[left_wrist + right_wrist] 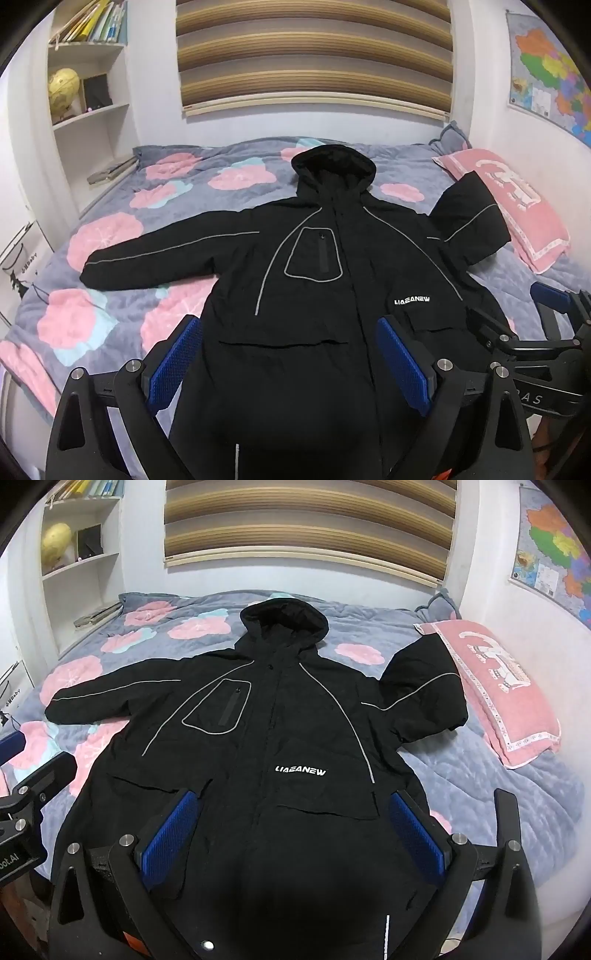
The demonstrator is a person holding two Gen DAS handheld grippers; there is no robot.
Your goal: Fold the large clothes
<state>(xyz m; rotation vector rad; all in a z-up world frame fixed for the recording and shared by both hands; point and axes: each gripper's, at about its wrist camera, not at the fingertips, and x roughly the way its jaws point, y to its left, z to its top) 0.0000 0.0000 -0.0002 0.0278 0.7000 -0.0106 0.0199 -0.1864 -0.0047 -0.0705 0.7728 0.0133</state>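
A large black hooded jacket (314,280) (280,738) with grey piping lies face up and spread out on the bed, hood toward the far wall. Its left sleeve (159,258) stretches out flat. The right sleeve (424,686) bends up against a pink pillow (498,690). My left gripper (290,328) hovers open above the jacket's lower front, blue pads wide apart with nothing between them. My right gripper (295,805) also stands open over the lower front, holding nothing. Each gripper shows at the edge of the other's view.
The bed carries a grey quilt with pink flowers (110,236). A white shelf (92,110) with a globe and books stands at the far left. A striped blind (314,55) hangs behind the bed, and a map (550,74) is on the right wall.
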